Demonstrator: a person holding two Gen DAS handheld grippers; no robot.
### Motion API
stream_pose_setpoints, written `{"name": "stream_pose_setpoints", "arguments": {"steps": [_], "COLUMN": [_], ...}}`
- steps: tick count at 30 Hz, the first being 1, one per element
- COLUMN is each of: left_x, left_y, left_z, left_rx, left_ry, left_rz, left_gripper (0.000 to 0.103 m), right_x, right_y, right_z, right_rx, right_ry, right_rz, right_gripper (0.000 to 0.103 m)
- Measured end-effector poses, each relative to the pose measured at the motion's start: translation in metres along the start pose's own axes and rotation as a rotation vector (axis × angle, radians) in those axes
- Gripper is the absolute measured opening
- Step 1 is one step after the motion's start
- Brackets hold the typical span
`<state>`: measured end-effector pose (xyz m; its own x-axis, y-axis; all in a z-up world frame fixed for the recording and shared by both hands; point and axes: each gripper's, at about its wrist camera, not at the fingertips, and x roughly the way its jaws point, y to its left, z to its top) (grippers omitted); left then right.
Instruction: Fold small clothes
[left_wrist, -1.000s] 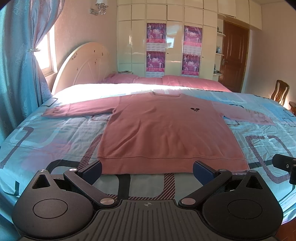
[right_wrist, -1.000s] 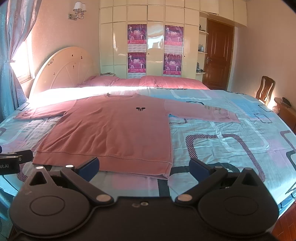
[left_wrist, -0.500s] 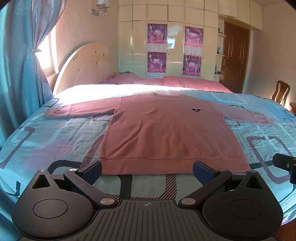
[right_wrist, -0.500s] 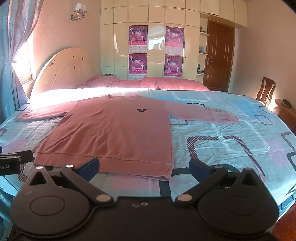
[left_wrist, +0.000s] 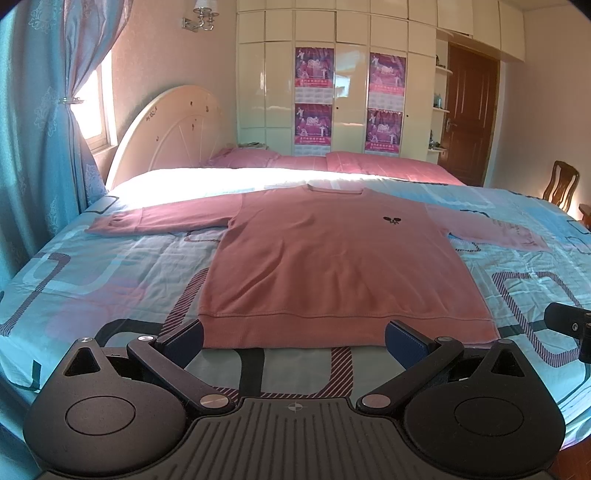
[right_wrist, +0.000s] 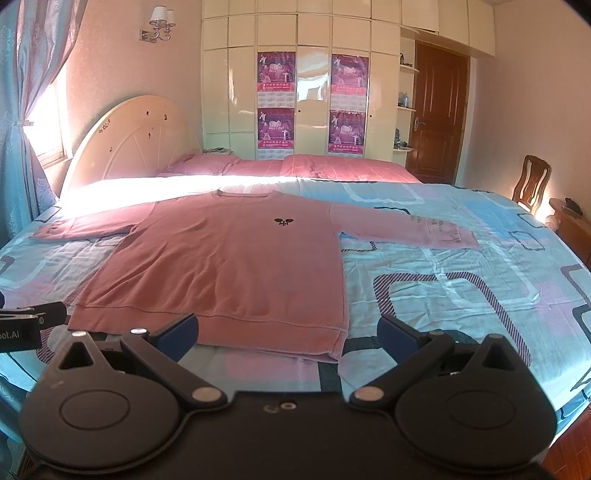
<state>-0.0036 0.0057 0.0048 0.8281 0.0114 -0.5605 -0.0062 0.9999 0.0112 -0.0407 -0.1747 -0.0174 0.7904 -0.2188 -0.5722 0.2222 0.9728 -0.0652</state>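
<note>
Left gripper (left_wrist: 293, 338) had both jaws spread wide, nothing between them, held just short of the hem of the pink sweater (left_wrist: 332, 258). Right gripper (right_wrist: 288, 334) likewise wide apart and empty, sitting near the hem's right corner; its tip also showed at the right edge of the left wrist view.

Sweater lay flat, front up, spread across the bed cover (left_wrist: 92, 280), neckline away from the grippers, both sleeves stretched straight out to the sides. Small dark logo (right_wrist: 283, 221) on the chest.

Progress: looked like the very start. No fold visible anywhere, sleeves not brought in, body not doubled. All folding left to do, probably sleeves first, then the body.

Surface was a blue patterned cover with light wrinkles, bright sun patch toward the far side. Pink pillows (right_wrist: 332, 166) at the head, cream headboard (right_wrist: 129, 140), wardrobe with purple posters (right_wrist: 312, 99), brown door (right_wrist: 439, 114), wooden chair (right_wrist: 532, 182) at right, blue curtain (left_wrist: 33, 147) at left.
</note>
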Motion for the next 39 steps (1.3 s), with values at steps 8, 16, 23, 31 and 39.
{"name": "stream_pose_setpoints", "arguments": {"steps": [8, 16, 23, 31, 39], "left_x": [0.0005, 0.0014, 0.0024, 0.0032, 0.0072], "left_y": [-0.0004, -0.0016, 0.0001, 0.0038, 0.0077], "left_z": [0.0003, 0.0013, 0.0026, 0.0032, 0.004], "left_rx": [0.001, 0.003, -0.001, -0.004, -0.033], "left_ry": [-0.001, 0.001, 0.003, 0.002, 0.012], "left_rz": [0.003, 0.004, 0.012, 0.017, 0.011], "left_gripper": [0.103, 0.103, 0.103, 0.103, 0.103], "right_x": [0.0016, 0.0028, 0.0052, 0.0053, 0.0096], "right_y": [0.0012, 0.0038, 0.0028, 0.002, 0.0031], "right_z": [0.0018, 0.0035, 0.0042, 0.0043, 0.0047], "right_rx": [-0.003, -0.005, -0.01, -0.009, -0.001], "right_ry": [0.001, 0.004, 0.003, 0.003, 0.006], "right_rz": [-0.002, -0.003, 0.004, 0.006, 0.004], "right_gripper": [0.102, 0.103, 0.102, 0.103, 0.103]}}
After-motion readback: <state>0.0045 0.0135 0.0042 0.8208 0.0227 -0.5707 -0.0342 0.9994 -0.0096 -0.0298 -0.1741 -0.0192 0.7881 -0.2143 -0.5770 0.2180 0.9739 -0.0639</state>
